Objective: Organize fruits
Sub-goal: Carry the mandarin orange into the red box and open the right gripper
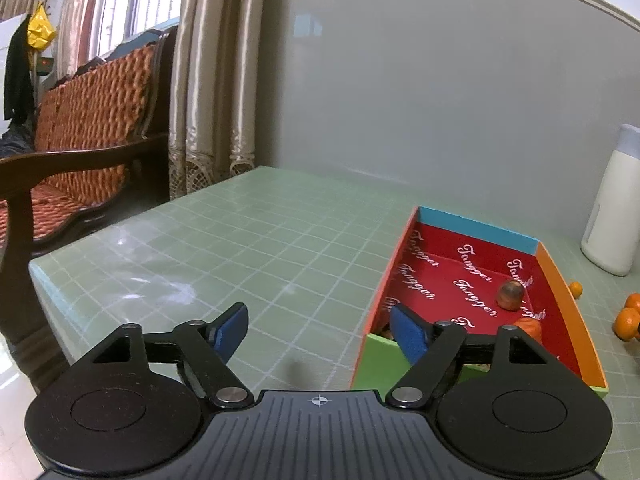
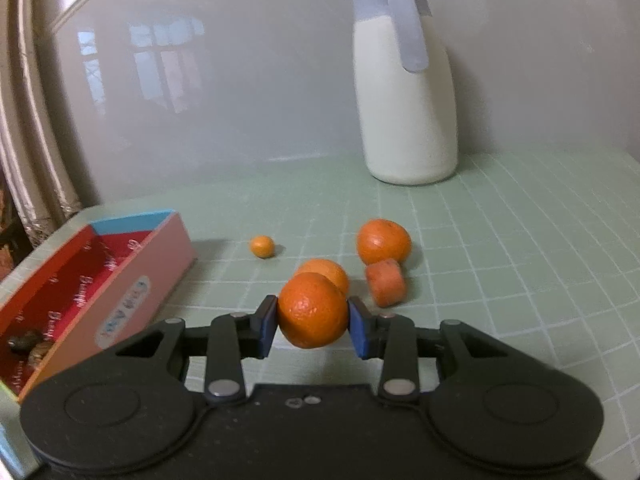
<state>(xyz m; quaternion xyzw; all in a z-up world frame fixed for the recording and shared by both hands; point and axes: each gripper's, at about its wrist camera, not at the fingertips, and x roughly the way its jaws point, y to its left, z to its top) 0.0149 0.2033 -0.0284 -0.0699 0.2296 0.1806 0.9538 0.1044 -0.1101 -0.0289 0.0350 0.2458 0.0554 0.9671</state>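
My right gripper (image 2: 313, 326) is shut on an orange tangerine (image 2: 313, 310) and holds it above the green mat. Behind it lie a second tangerine (image 2: 326, 272), a third (image 2: 383, 240), a carrot chunk (image 2: 386, 283) and a small kumquat (image 2: 262, 246). The red-lined box (image 2: 120, 264) stands at the left; it also shows in the left wrist view (image 1: 476, 280), holding a brownish fruit (image 1: 510, 295) and an orange piece (image 1: 530, 326). My left gripper (image 1: 320, 332) is open and empty, at the box's near left corner.
A white jug with a grey lid (image 2: 404, 84) stands against the grey wall; it also shows in the left wrist view (image 1: 612, 204). A wooden sofa with orange cushions (image 1: 80, 128) and curtains (image 1: 212, 80) are past the table's left edge (image 1: 44, 280).
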